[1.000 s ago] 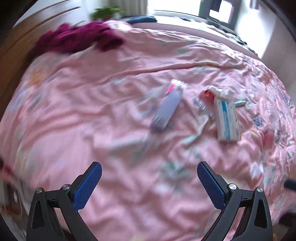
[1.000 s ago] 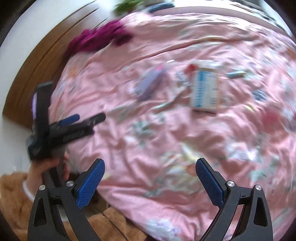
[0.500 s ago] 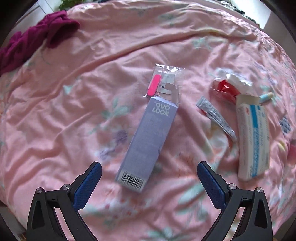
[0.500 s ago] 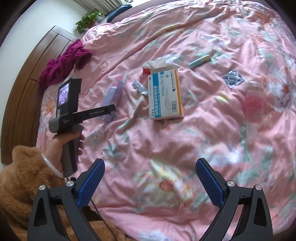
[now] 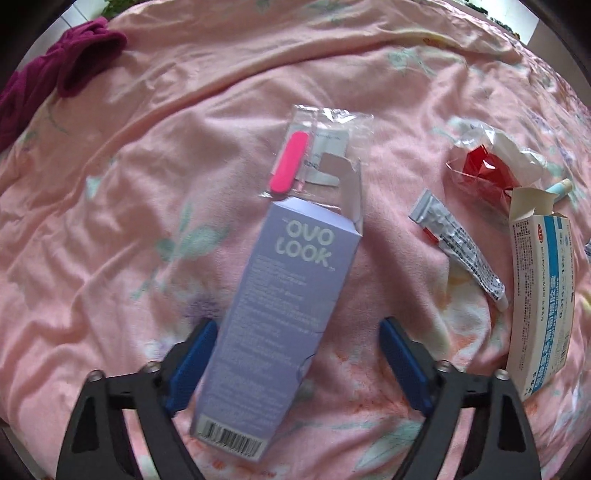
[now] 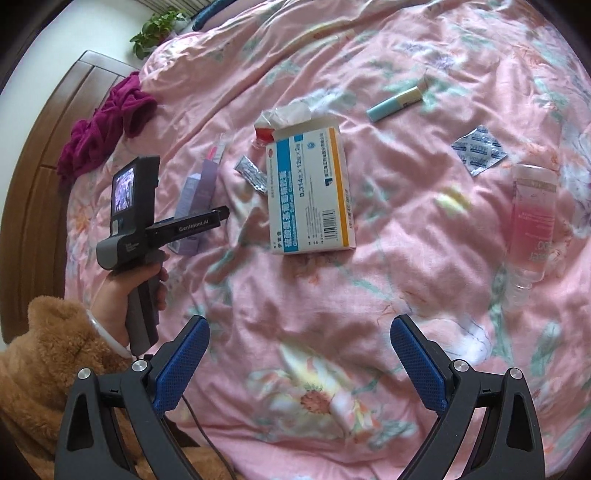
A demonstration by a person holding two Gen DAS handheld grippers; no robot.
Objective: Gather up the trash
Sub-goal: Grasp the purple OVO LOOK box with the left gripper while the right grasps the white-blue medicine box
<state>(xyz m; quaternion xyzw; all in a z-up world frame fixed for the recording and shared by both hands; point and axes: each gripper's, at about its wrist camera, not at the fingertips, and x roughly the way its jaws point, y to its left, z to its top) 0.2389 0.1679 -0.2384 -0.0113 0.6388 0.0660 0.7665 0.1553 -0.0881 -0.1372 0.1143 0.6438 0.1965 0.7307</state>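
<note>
Trash lies on a pink floral bedspread (image 5: 147, 155). My left gripper (image 5: 295, 363) is open with its jaws on either side of the lower part of a lilac "OVO LOOK" box (image 5: 280, 314), the left pad close against it. A clear packet with a pink stick (image 5: 310, 147) lies just beyond the box. A crumpled tube (image 5: 458, 243), a red and clear wrapper (image 5: 484, 166) and a white and blue medicine box (image 6: 310, 188) lie to the right. My right gripper (image 6: 299, 365) is open and empty above bare bedspread.
A teal and yellow tube (image 6: 395, 101), a foil blister pack (image 6: 480, 147) and a pink bottle (image 6: 532, 225) lie further right on the bed. A crimson garment (image 6: 107, 125) lies by the wooden headboard (image 6: 48, 155). A potted plant (image 6: 155, 26) stands beyond.
My left gripper has moved forward and down over the lilac box, so its jaws now straddle it. The right gripper has shifted slightly closer over the bedspread.
</note>
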